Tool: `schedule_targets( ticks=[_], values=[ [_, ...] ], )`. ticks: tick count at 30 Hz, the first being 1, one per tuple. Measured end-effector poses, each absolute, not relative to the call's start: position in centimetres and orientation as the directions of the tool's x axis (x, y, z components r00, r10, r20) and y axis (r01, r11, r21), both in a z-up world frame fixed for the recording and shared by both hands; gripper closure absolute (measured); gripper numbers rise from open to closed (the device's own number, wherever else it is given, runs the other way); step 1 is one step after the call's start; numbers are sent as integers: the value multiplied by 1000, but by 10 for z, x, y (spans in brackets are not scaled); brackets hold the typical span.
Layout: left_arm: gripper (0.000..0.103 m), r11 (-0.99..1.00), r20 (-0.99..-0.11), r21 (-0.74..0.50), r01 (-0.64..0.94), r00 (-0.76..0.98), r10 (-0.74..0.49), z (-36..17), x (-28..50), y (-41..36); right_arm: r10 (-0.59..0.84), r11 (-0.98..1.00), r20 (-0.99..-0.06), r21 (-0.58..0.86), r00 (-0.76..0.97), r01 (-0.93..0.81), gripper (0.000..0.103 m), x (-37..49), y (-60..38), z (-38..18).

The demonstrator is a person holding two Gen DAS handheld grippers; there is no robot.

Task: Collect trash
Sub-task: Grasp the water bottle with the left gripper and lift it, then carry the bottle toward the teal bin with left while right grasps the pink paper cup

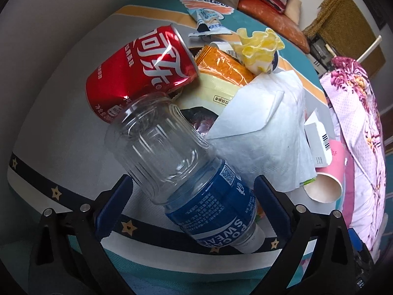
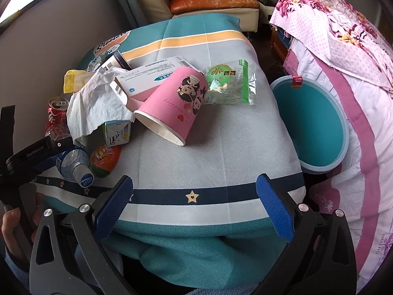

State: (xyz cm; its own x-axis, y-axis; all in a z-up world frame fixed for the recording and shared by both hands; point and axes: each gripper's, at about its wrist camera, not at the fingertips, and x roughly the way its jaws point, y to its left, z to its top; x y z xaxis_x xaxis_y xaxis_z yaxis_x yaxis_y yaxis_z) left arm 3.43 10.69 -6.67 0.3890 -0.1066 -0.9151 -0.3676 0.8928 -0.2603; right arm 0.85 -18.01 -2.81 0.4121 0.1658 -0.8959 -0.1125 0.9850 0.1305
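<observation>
A heap of trash lies on a cloth-covered table (image 2: 208, 147). In the left wrist view an empty clear bottle with a blue label (image 1: 186, 172) lies between the wide-open fingers of my left gripper (image 1: 194, 206), not clamped. Beyond it are a red cola can (image 1: 140, 73), an orange snack wrapper (image 1: 223, 66) and white tissue (image 1: 265, 127). In the right wrist view my right gripper (image 2: 194, 206) is open and empty above the table's near edge. A pink paper cup (image 2: 172, 108) lies on its side ahead of it. A teal bin (image 2: 312, 123) stands to the right.
A white carton (image 2: 147, 76), a green wrapper (image 2: 228, 83), a small juice box (image 2: 116, 132) and a round colourful packet (image 2: 105, 157) lie on the table. A floral pink cloth (image 2: 343, 49) covers furniture at the right. A sofa (image 2: 211, 0) stands behind.
</observation>
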Motion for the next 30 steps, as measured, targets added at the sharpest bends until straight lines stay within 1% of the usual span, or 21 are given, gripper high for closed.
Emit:
schedule_targets(
  ticks=[2, 3, 4, 7, 13, 16, 19, 23, 25, 27, 30],
  values=[
    [4, 879, -915, -296, -374, 375, -149, -75, 34, 108, 167, 985, -900, 132, 403, -115, 6, 10, -177, -29],
    [7, 872, -910, -321, -368, 376, -176, -78, 32, 109, 168, 985, -901, 132, 399, -115, 6, 11, -175, -30],
    [14, 867, -898, -353, -353, 389, -207, -80, 30, 109, 169, 984, -902, 134, 396, -114, 6, 11, -174, -30],
    [17, 884, -881, -361, -298, 419, -219, -76, 22, 105, 169, 984, -909, 136, 381, -112, 6, 14, -171, -32],
    [18, 919, -861, -333, -212, 466, -205, -63, 2, 94, 171, 984, -917, 143, 361, -103, 6, 19, -169, -33],
    [18, 920, -840, -355, -166, 489, -236, -53, -6, 91, 177, 984, -920, 151, 350, -99, 6, 23, -170, -32],
    [18, 930, -814, -349, -114, 528, -240, -35, -13, 83, 187, 982, -917, 169, 353, -82, 6, 31, -178, -25],
    [18, 934, -779, -353, -48, 569, -265, -14, 2, 79, 176, 984, -906, 161, 386, -70, 6, 50, -183, -14],
    [18, 932, -769, -363, -24, 572, -285, -11, 11, 77, 196, 980, -904, 187, 381, -62, 12, 63, -184, -14],
    [18, 923, -763, -385, -9, 566, -312, -10, 24, 75, 221, 975, -906, 216, 362, -54, 26, 77, -183, -19],
    [18, 927, -763, -374, 0, 569, -308, -7, 36, 74, 246, 968, -909, 250, 337, -33, 27, 97, -183, -28]
  ],
)
